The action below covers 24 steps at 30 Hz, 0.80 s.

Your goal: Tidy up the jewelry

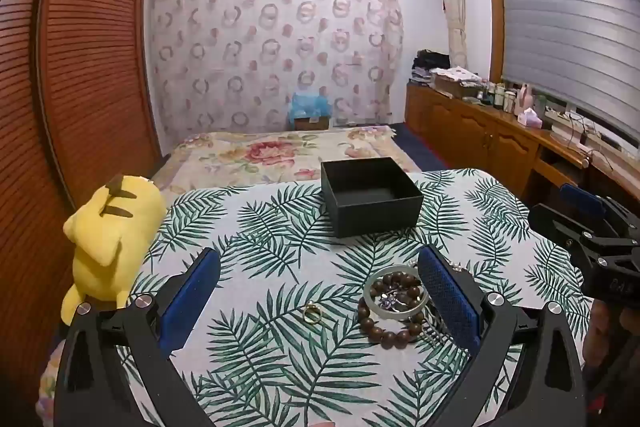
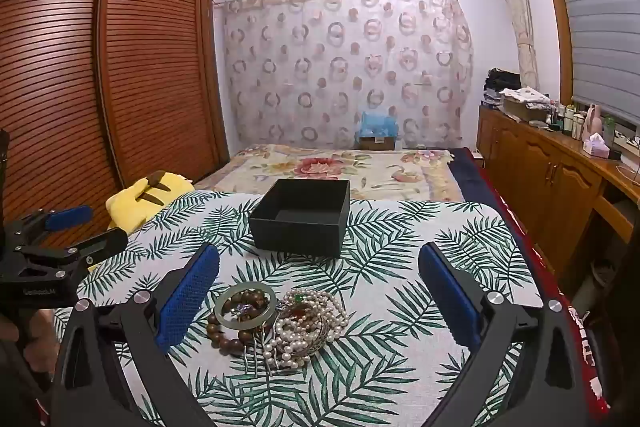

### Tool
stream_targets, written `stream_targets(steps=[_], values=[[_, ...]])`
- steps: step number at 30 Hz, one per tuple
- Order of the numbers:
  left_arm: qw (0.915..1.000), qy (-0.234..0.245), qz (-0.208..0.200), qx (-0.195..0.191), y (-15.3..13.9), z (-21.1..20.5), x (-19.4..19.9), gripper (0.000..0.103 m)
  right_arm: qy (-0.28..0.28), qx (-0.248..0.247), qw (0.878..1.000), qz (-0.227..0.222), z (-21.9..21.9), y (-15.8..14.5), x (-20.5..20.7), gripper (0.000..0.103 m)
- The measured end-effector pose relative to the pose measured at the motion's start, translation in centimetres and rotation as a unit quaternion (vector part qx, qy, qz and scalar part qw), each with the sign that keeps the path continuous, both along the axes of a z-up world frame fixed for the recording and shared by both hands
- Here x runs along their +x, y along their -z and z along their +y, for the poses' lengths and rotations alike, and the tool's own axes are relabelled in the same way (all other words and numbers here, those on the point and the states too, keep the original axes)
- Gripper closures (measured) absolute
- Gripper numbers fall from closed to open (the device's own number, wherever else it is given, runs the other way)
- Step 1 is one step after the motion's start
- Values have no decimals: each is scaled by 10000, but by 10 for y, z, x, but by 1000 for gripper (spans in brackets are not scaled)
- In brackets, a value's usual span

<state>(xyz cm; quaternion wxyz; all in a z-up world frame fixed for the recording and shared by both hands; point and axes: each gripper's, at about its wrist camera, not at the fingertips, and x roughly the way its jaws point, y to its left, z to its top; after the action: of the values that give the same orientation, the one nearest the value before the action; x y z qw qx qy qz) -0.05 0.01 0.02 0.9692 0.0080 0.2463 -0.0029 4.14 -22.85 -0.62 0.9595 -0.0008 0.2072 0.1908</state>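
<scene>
The worktop (image 2: 400,367) carries a cloth printed with green palm leaves. An open black box (image 2: 300,223) stands toward its far edge; what shows of its interior is bare.

Jewelry lies in a loose cluster on the near part of the worktop:
- A pale green bangle (image 2: 245,307) rests on a brown wooden bead bracelet (image 2: 224,337), with a small purple-stoned piece (image 1: 387,301) inside the bangle's ring.
- A heap of pearl strands (image 2: 308,327) touches the bangle on its right side, with a green and red piece on top of the heap.
- A metal hair fork (image 2: 252,357) protrudes from under the cluster toward the camera.
- A gold ring (image 1: 312,313) lies apart, left of the bead bracelet.

Left gripper (image 1: 320,307): fingers spread wide, holding nothing. It hangs above the worktop, tilted downward. The gold ring appears between its fingers; the bangle sits just inside its right finger (image 1: 448,299).

Right gripper (image 2: 320,307): fingers spread wide, holding nothing. The whole cluster lies between its fingers, closer to the left finger (image 2: 184,299).

A yellow plush toy (image 1: 108,239) lies at the left edge of the worktop. A bed (image 2: 340,167) with a floral cover stands beyond the worktop.
</scene>
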Motion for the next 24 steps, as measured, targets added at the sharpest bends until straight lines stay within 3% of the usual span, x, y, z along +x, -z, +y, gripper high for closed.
stream_targets(steps=[24], values=[[10000, 15, -12, -28, -7, -4, -1, 8, -13, -5, 10000, 9, 0, -2, 0, 3]])
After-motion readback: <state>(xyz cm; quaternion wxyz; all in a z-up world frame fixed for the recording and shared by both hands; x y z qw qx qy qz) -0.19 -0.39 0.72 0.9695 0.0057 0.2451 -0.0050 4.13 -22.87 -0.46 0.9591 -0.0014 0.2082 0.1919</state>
